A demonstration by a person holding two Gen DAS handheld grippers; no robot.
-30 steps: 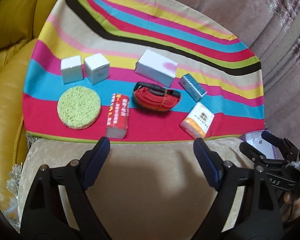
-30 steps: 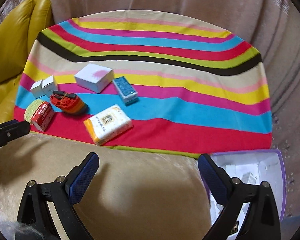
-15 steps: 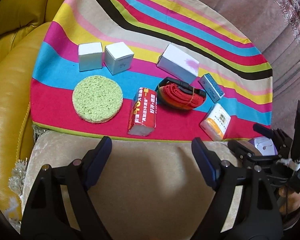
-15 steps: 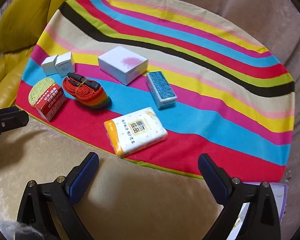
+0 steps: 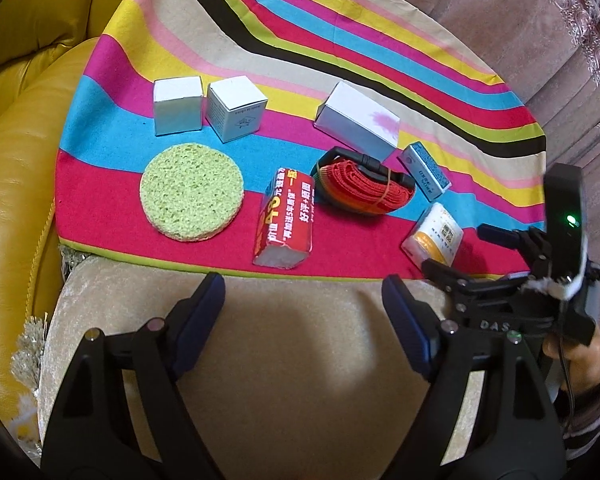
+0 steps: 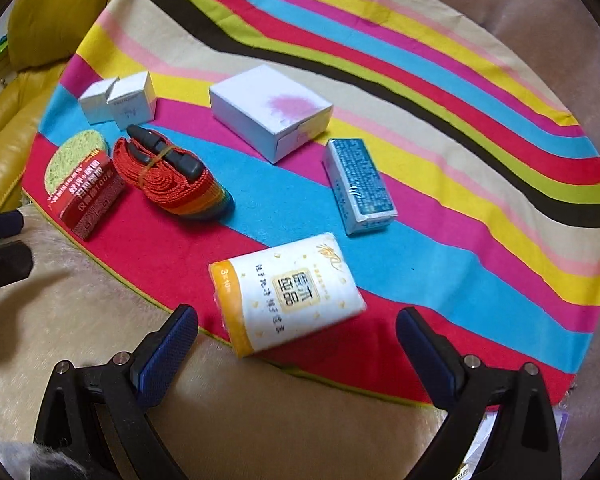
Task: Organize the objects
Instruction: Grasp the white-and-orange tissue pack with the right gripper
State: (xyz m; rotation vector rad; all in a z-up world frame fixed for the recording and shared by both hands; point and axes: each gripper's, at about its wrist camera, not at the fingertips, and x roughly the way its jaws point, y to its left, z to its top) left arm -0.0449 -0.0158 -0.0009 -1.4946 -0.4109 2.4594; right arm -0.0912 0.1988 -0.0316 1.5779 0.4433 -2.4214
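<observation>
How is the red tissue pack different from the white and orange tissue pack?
The red tissue pack is red with big yellow and white writing; the white and orange tissue pack is mostly white with an orange end. The red pack lies beside the round green sponge, and the white one lies nearer the right gripper. Both are soft plastic-wrapped packs lying flat on the striped cloth.

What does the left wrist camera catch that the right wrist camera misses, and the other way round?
Only the left wrist view shows the whole round green sponge and the hand holding the right gripper.

Only the right wrist view shows the tissue pack's full printed front, lying just ahead of that gripper's open jaws.

Both show the striped cloth, two small white boxes, the red pack, the rolled strap, the big white box and the blue box.
</observation>
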